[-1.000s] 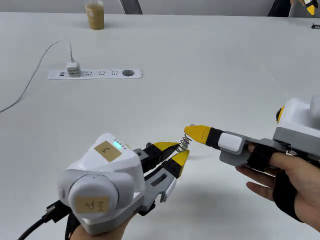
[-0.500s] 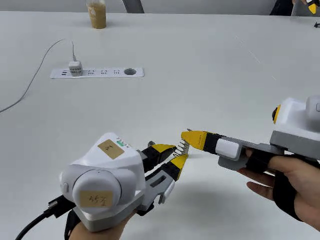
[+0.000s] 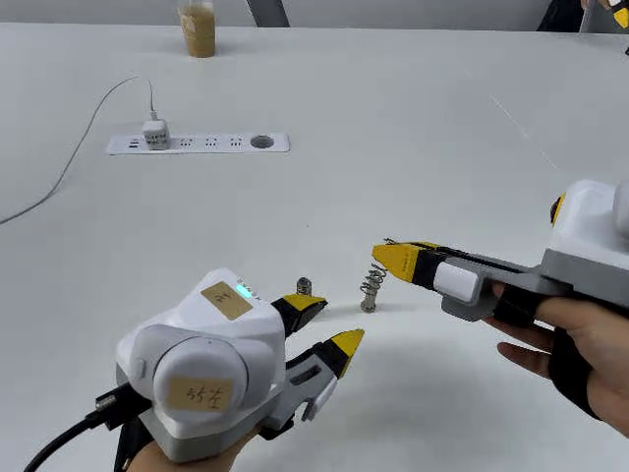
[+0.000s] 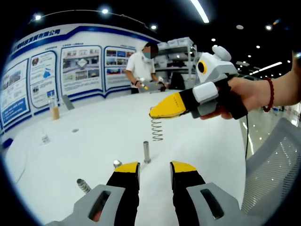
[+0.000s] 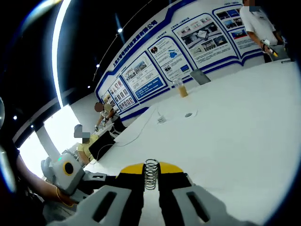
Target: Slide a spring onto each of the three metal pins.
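Observation:
My right gripper (image 3: 386, 258) comes in from the right, shut on the top of a small wire spring (image 3: 373, 280). The spring hangs down with its lower end at the top of an upright metal pin (image 3: 369, 306) on the white table (image 3: 413, 128). In the left gripper view the spring (image 4: 156, 129) hangs from the right gripper (image 4: 153, 113), just above and right of the pin (image 4: 146, 151). My left gripper (image 3: 326, 323) stands open, a little short of the pins. A second, shorter pin (image 3: 304, 286) stands to the left. The right gripper view shows the spring (image 5: 150, 174) between the yellow fingertips (image 5: 133, 170).
A white power strip (image 3: 211, 144) with a plugged-in charger (image 3: 155, 133) and its cable lies at the far left. A cup of brownish drink (image 3: 200, 28) stands at the back edge. In the left gripper view a third pin (image 4: 83, 185) with coils on it lies at lower left.
My left gripper's jaws, close together at the spring before, have opened and drawn back. The pin now stands on the table. The right gripper still holds the spring above it.

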Available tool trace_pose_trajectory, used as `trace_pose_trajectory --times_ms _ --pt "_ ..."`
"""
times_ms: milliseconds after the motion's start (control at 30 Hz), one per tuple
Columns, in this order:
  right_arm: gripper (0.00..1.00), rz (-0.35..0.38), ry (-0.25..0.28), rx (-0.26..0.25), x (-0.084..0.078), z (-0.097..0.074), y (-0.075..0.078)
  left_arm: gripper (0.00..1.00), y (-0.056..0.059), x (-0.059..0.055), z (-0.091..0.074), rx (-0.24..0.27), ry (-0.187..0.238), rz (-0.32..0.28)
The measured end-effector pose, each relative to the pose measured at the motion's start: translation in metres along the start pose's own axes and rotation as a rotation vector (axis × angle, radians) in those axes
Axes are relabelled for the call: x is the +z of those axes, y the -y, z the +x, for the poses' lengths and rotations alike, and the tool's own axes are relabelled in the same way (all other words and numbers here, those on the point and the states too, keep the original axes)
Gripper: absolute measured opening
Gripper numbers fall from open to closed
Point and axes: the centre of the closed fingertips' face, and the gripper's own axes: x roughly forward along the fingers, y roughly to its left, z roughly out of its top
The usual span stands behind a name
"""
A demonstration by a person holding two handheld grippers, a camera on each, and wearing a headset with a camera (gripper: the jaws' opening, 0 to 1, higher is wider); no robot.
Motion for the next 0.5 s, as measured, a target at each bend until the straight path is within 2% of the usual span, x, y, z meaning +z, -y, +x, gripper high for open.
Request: trace_pose_trajectory --times_ms 133,333,500 --pt "0.11 -0.039 0.000 -0.027 0.001 0.001 0.006 0.31 -0.001 -0.003 -0.006 0.010 -0.010 0.013" --pt "0.11 -0.088 0.002 -0.051 0.002 0.005 0.012 0.39 -0.007 -0.008 -0.013 0.026 -0.021 -0.013" --pt "0.11 -0.159 -0.014 -0.075 0.002 0.009 0.018 0.44 -0.013 -0.010 -0.021 0.048 -0.025 -0.020"
